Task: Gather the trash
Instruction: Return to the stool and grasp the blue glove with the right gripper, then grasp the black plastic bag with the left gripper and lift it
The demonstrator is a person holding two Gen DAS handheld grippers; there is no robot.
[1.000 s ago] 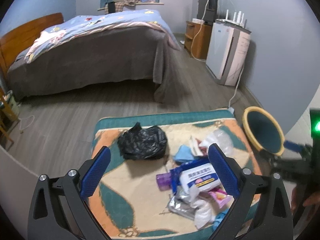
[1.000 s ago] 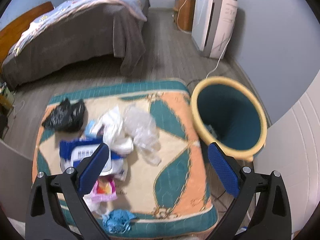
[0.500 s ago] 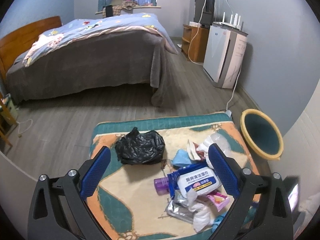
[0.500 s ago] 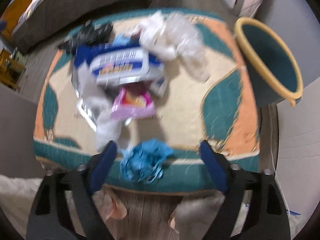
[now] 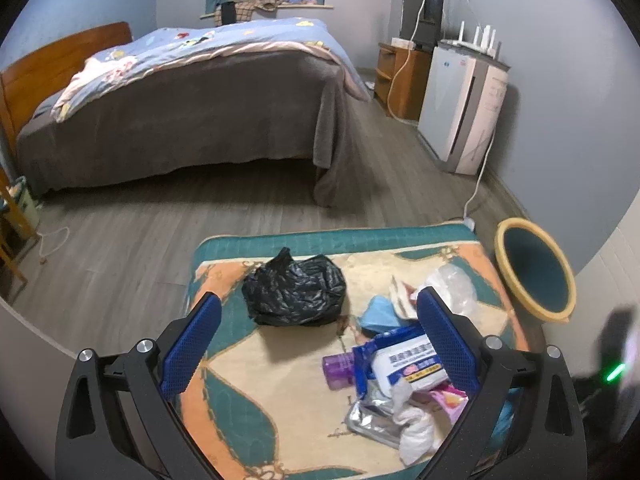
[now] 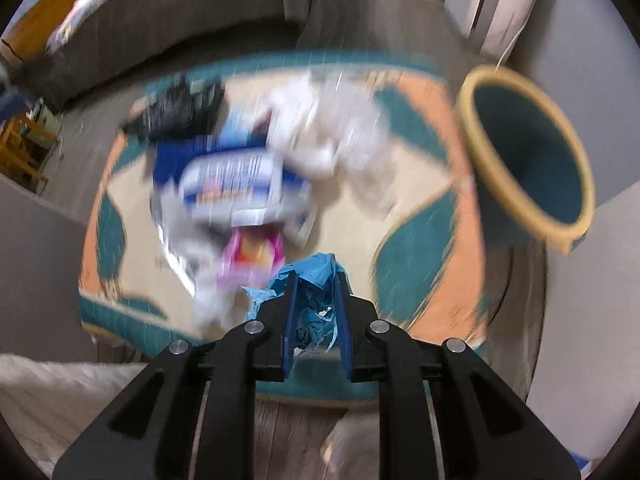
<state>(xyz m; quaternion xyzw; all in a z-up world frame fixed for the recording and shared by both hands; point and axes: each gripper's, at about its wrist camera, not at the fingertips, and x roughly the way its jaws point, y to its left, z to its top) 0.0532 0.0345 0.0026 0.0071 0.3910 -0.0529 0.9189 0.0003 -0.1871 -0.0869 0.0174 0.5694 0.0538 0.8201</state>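
Observation:
A patterned mat [image 5: 256, 396] holds a pile of trash: a black plastic bag [image 5: 294, 287], a blue-and-white wipes pack [image 5: 404, 360], a purple bottle [image 5: 338, 365], white tissue [image 5: 414, 426] and clear plastic [image 5: 450, 284]. My left gripper [image 5: 316, 344] is open above the mat's near side. My right gripper [image 6: 316, 316] is shut on a crumpled blue wrapper [image 6: 314, 280] at the mat's near edge [image 6: 132, 312]; this view is blurred. A teal bin with a yellow rim [image 5: 534, 276] stands right of the mat and also shows in the right wrist view [image 6: 528, 152].
A bed [image 5: 180, 112] with a grey cover stands behind the mat across a wooden floor [image 5: 120, 240]. A white air purifier [image 5: 464, 108] and a wooden cabinet [image 5: 400, 80] line the right wall. A cable [image 5: 478, 184] runs down to the floor.
My right gripper dropped to the mat's near edge, closed on the blue wrapper and is lifting it. My left gripper pulled back slightly and stayed open.

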